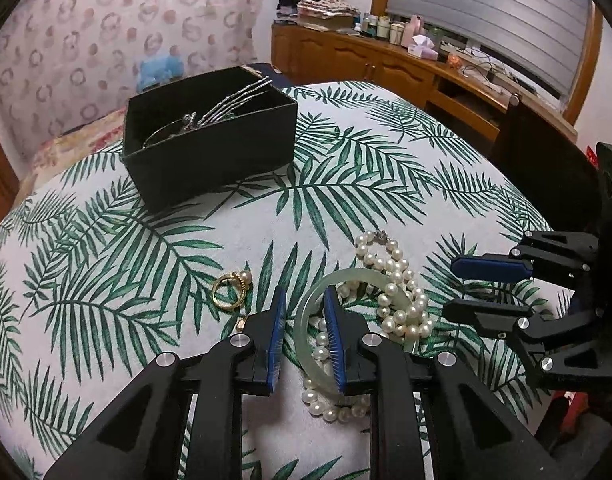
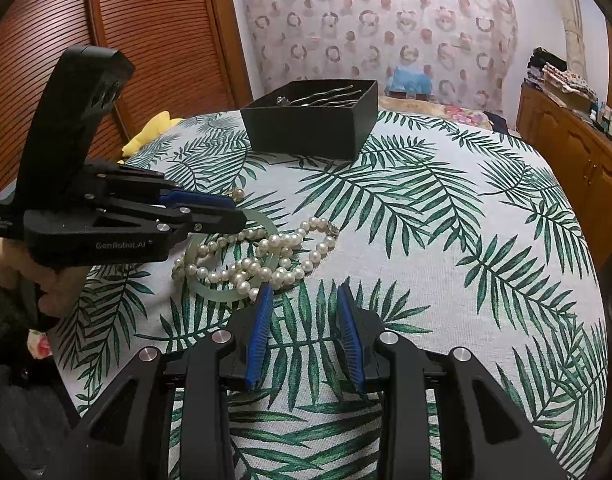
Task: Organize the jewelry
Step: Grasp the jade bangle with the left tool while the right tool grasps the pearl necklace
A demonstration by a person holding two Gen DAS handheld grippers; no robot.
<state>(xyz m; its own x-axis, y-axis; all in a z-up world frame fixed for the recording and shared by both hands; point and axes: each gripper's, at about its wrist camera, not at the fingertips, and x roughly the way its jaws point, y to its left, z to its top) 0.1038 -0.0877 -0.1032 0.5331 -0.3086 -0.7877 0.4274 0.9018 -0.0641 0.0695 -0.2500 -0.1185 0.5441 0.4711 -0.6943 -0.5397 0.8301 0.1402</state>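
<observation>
Leaf-print cloth: your left gripper (image 1: 304, 312) clamps the pale green jade bangle (image 1: 306, 344); lift toward black box (image 1: 210, 148) at eleven o'clock; right gripper (image 2: 304, 300) gapes empty.

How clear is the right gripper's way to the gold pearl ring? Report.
Probably not clear: the left gripper, clamped on the pale green bangle, and the pearl strand lie between the right gripper and the gold ring.
</observation>
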